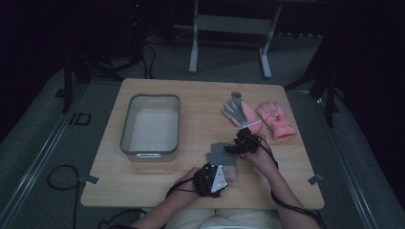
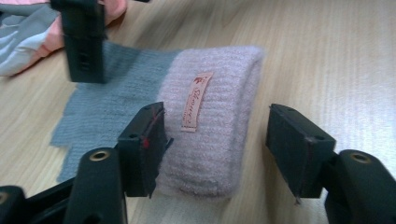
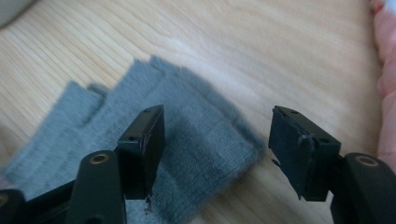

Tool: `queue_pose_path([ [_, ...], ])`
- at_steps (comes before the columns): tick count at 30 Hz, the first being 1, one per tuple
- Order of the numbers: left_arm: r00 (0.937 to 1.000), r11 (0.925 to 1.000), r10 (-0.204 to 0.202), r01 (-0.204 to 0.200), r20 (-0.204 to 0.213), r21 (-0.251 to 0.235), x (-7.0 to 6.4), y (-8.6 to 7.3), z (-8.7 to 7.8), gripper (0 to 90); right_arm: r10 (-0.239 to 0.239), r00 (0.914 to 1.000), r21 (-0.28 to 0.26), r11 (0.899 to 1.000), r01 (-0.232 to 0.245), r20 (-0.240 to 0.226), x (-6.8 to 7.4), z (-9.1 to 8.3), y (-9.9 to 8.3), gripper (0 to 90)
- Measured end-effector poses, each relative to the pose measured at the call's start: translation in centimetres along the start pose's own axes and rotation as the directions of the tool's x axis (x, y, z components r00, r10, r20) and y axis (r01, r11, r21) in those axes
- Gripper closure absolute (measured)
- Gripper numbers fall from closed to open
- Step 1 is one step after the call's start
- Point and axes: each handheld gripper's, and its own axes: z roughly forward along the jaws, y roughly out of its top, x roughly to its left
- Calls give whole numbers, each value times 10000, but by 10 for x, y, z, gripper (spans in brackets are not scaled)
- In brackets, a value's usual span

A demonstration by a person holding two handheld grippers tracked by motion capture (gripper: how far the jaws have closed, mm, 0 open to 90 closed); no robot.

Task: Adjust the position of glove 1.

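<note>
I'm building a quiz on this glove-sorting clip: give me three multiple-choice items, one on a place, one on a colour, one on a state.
1. Where does the clear bin stand?
A. On the table's left half
B. Beside the pink gloves
C. On the floor

2. What colour is the cuff of the knit glove?
A. Bright green
B. Pale pink
C. Black

3. How do the jaws of the left gripper stand?
A. Clamped on the bin's rim
B. Shut on nothing
C. Open, either side of the cuff

Answers:
1 A, the high view shows it left of the gloves on the table.
2 B, the left gripper view shows a pale pink cuff on a grey glove.
3 C, a wide gap separates them, with the cuff between.
</note>
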Motion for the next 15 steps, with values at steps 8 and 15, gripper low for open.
queue_pose_path([
  [8, 9997, 9993, -229, 228, 26, 285, 6, 2, 2, 560, 427, 9986, -91, 9990, -430, -298, -2, 5, -7, 394],
  [15, 9877, 9912, -1318, 1300, 838, 263, 22, 1, 0, 691, 978, 9875, 106, 9952, -973, -1237, 2, 8, -3, 644],
])
